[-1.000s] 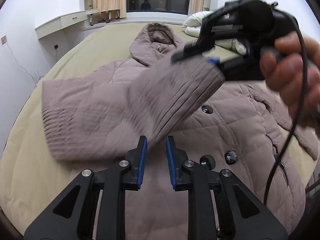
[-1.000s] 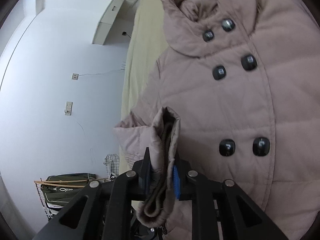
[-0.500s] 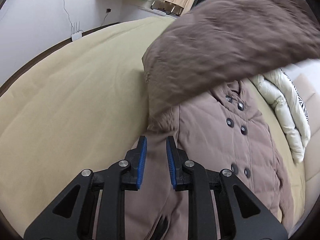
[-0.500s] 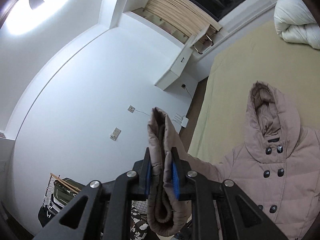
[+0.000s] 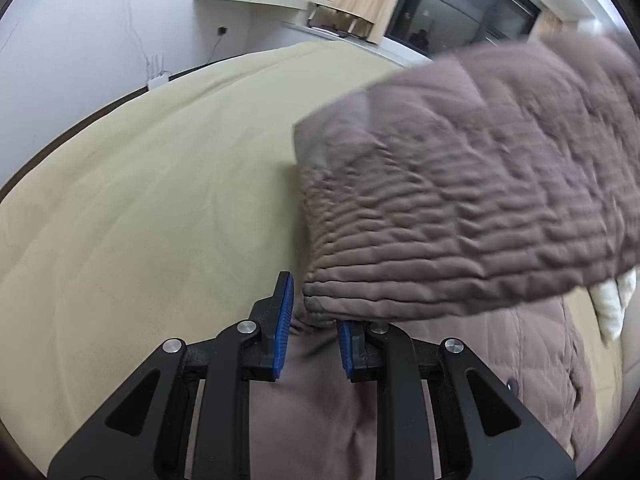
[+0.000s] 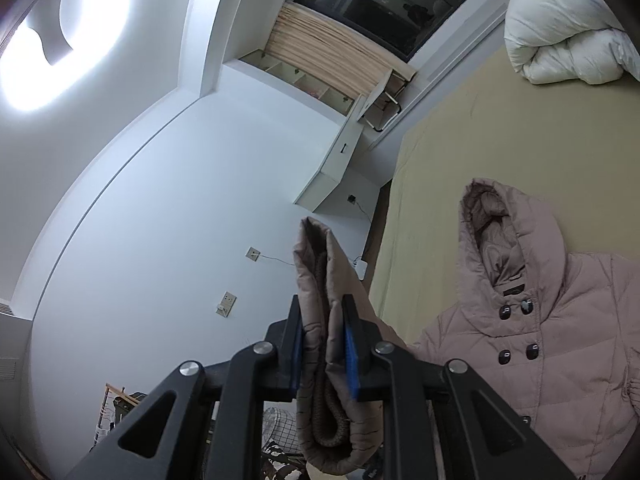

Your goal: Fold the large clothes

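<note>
We hold sleeve [image 6: 324,344] clamped in right gripper [image 6: 323,354], above coat [image 6: 560,344]; left gripper [image 5: 310,332] open, empty. Lay sleeve flat across buttons.

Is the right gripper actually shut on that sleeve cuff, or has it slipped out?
Shut on it: the right gripper pinches the sleeve cuff between both pads.

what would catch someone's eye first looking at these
The sleeve cuff clamped upright in the right gripper, lifted against the white wall. In the left wrist view that sleeve hangs blurred across the right half, just above the empty, open left gripper. The rest of the coat lies buttoned and hood-up on the tan bed, with a white duvet bundled at its far end.
</note>
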Tool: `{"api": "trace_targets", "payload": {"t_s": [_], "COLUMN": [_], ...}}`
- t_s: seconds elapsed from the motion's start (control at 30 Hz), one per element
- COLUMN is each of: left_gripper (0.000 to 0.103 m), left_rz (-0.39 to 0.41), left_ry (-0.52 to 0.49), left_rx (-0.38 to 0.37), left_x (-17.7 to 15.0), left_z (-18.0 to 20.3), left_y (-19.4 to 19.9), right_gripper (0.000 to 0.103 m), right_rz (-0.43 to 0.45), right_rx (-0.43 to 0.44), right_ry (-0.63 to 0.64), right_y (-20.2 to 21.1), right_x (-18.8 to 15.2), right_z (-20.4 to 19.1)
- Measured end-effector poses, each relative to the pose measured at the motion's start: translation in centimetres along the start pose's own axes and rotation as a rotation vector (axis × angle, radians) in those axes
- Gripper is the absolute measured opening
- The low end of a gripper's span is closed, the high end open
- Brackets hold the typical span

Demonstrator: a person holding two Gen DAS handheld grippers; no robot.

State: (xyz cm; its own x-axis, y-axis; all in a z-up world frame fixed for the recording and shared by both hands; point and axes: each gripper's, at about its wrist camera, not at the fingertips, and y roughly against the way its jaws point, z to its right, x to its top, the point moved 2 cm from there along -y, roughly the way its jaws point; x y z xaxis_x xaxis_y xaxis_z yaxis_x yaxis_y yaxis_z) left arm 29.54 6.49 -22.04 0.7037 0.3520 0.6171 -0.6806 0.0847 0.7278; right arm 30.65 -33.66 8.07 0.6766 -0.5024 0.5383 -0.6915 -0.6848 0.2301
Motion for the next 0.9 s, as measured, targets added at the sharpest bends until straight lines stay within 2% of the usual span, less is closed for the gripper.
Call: {"api": "trace_targets", "payload": {"t_s": [0.2, 0.33, 0.47, 0.57, 0.67, 0.73, 0.83, 0.9], "left_gripper": [0.022, 0.023, 0.023, 0.023, 0.023, 0.023, 0.023, 0.023], "left_rz": [-0.011, -0.053, -0.067, -0.094, -0.114, -0.063, 0.033, 0.052], "left_ry": [0.009, 0.027, -0.015, -0.044, -0.101, -0.143, -0.172, -0.229], "left_rx": [0.039, 0.049, 0.036, 0.04, 0.023, 0.033, 0.031, 0.025], "left_x": [-0.4, -1.0, -1.1, -1.6, -3.5, -4.2, -1.0, 1.7], "left_z": [-2.3, -3.5, -3.6, -3.7, -3.6, -3.4, -2.0, -0.2], "left_y": [-1.0, -2.1, -2.0, -0.6, 3.2, 5.8, 7.1, 5.7], "right_gripper": [0.019, 0.019, 0.019, 0.021, 0.02, 0.022, 0.026, 0.026], "right_rz": [0.046, 0.024, -0.036, -0.073, -0.04, -0.047, -0.07, -0.091], "right_rx": [-0.108, -0.277, -0.452, -0.584, -0.536, -0.559, -0.621, -0.654], "right_ry": [-0.16, -0.263, -0.374, -0.404, -0.41, -0.36, -0.264, -0.219], "right_y": [1.0, -0.2, -1.8, -2.0, -1.1, -1.4, -2.0, -2.2], "right_x": [-0.8, -2.6, -5.6, -8.1, -9.0, -8.6, -7.6, -7.0], "right_z": [9.6, 18.6, 28.4, 33.6, 35.1, 34.8, 33.7, 32.0]}}
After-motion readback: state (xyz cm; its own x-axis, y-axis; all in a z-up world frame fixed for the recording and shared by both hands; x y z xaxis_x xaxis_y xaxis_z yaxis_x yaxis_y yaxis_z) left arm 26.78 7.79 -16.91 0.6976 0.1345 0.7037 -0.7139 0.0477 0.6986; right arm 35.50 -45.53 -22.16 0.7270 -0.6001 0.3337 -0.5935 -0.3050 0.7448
